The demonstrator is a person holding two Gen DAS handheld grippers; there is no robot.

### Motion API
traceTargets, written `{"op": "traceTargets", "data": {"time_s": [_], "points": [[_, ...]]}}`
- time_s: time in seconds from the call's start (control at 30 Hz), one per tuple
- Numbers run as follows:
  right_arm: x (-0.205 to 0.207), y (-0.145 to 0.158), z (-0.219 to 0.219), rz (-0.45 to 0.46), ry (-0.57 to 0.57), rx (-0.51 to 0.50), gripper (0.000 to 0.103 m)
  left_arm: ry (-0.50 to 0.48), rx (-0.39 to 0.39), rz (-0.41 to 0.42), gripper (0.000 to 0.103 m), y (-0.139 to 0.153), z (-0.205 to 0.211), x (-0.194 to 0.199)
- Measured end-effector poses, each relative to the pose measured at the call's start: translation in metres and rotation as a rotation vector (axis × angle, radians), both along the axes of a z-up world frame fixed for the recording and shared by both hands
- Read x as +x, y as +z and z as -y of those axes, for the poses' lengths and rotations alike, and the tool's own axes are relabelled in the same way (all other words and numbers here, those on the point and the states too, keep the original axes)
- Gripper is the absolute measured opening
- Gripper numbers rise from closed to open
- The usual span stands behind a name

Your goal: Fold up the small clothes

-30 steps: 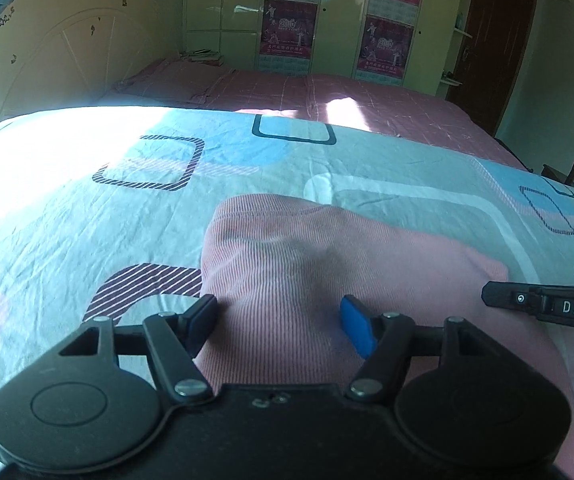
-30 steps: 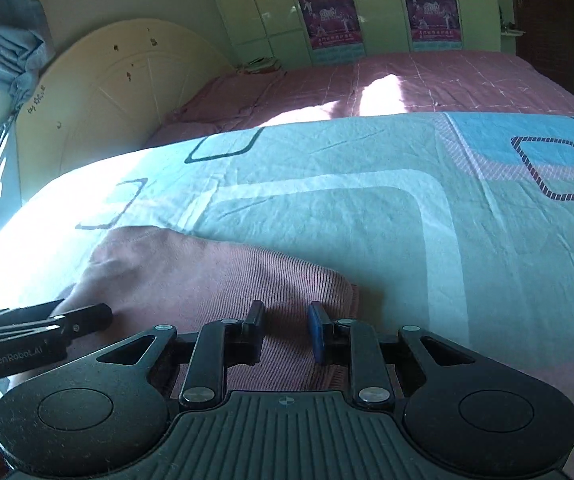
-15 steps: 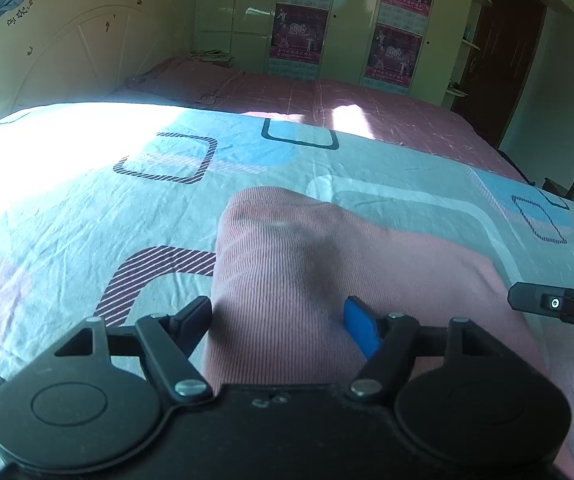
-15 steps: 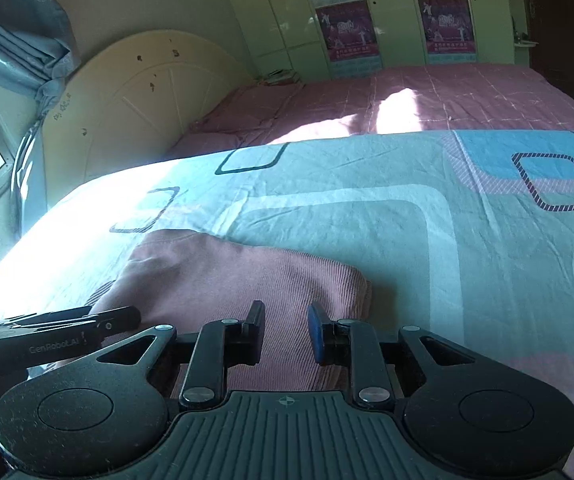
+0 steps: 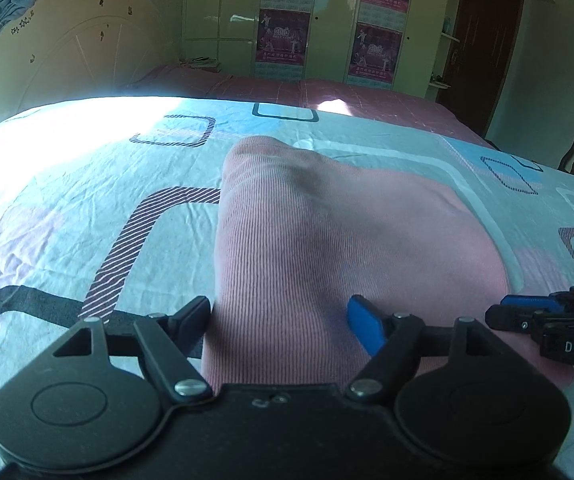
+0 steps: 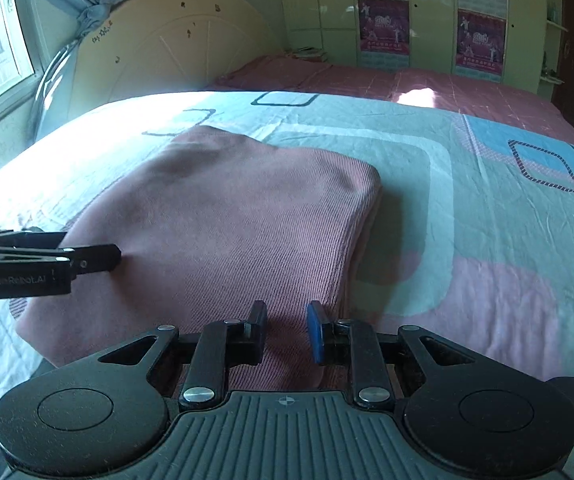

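Two grippers work one pink ribbed garment, which lies folded on the patterned bed sheet. The left gripper stands wide over the near left edge, jaws opening, cloth between them but unpinched. The right gripper is narrow and closing, cloth in its gap. Likely mid-fold; next calls for a firm pinch.

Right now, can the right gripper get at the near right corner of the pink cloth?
Probably yes. The right gripper sits over that corner of the pink cloth, jaws closing with cloth between them. The left gripper is off to the side; nothing blocks the way.
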State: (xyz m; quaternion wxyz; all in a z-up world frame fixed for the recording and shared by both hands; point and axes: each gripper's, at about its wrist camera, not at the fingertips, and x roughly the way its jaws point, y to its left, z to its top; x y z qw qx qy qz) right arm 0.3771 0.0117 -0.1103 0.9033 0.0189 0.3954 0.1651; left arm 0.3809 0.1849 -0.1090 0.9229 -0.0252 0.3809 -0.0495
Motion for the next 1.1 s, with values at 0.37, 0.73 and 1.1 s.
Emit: {"op": "traceTargets", "data": {"time_s": [0.37, 0.73, 1.1], "points": [[-0.040, 0.024, 0.002, 0.026, 0.006, 0.018, 0.005, -0.031, -0.016, 0.003, 0.073, 0.015, -0.003, -0.043], [-0.047, -0.012, -0.008, -0.034, -0.050, -0.039, 0.005, -0.034, 0.039, -0.029, 0.083, -0.007, 0.005, -0.046], [-0.053, -0.008, -0.012, -0.045, -0.125, -0.008, 0.005, 0.030, 0.076, -0.097, 0.103, -0.015, 0.006, -0.040]]}}
